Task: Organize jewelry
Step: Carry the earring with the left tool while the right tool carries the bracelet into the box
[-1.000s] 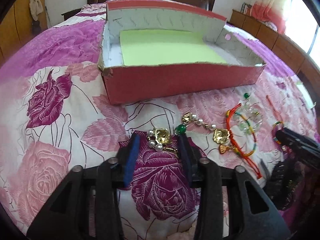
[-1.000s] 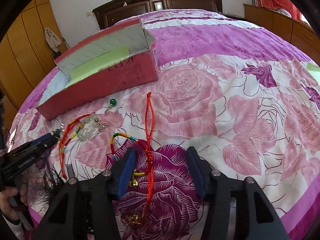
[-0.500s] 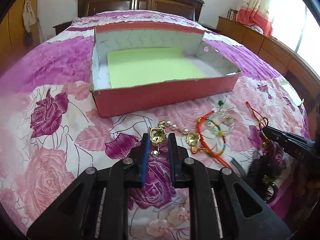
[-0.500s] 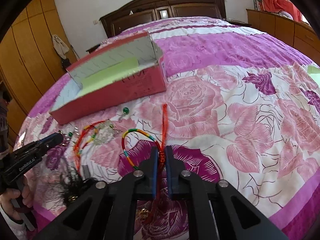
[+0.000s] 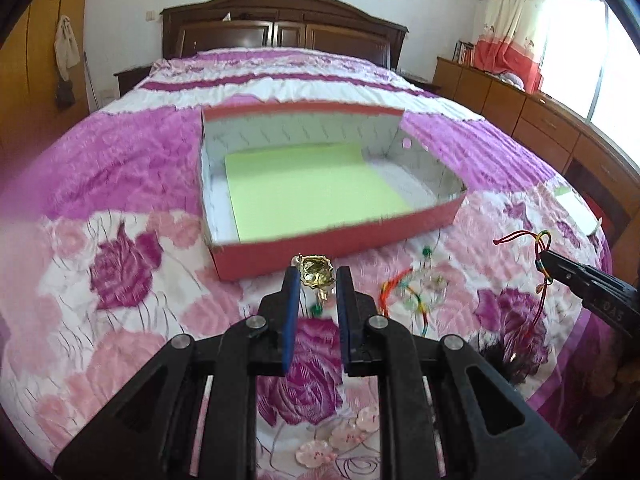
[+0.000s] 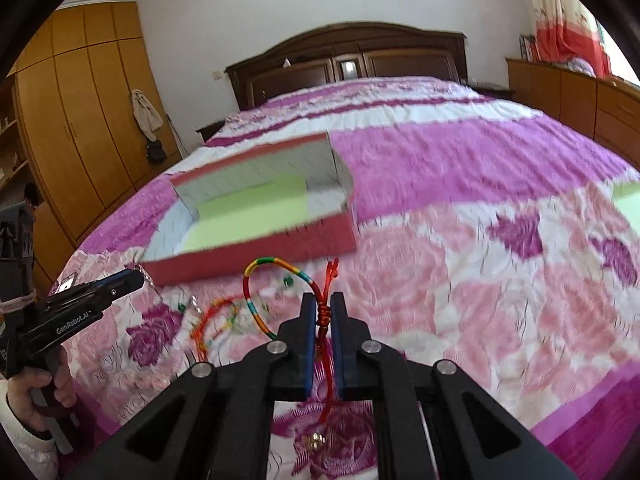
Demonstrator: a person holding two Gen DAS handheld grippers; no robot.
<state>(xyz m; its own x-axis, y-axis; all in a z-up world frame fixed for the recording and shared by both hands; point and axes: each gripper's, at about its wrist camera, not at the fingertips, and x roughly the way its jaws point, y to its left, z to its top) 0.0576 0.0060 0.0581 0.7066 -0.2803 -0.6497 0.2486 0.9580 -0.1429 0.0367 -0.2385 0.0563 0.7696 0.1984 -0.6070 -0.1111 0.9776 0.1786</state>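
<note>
My left gripper (image 5: 317,276) is shut on a gold and pearl bracelet (image 5: 316,271) and holds it above the bed, just in front of the red box (image 5: 328,240). The box is open, with a green sheet (image 5: 308,188) on its floor. My right gripper (image 6: 323,306) is shut on a red cord bracelet with a multicolour loop (image 6: 272,266), lifted off the bed; it also shows in the left wrist view (image 5: 542,256). A red and multicolour bracelet with clear beads (image 5: 412,292) lies on the bedspread between the grippers.
The floral pink bedspread (image 5: 120,272) covers a large bed with a dark headboard (image 5: 280,28). Wooden cabinets (image 5: 540,120) run along the right, wardrobes (image 6: 80,120) along the left. A green paper (image 6: 628,200) lies on the bed at far right.
Both grippers closed on their bracelets and have lifted them off the bedspread, moving up and towards the box.
</note>
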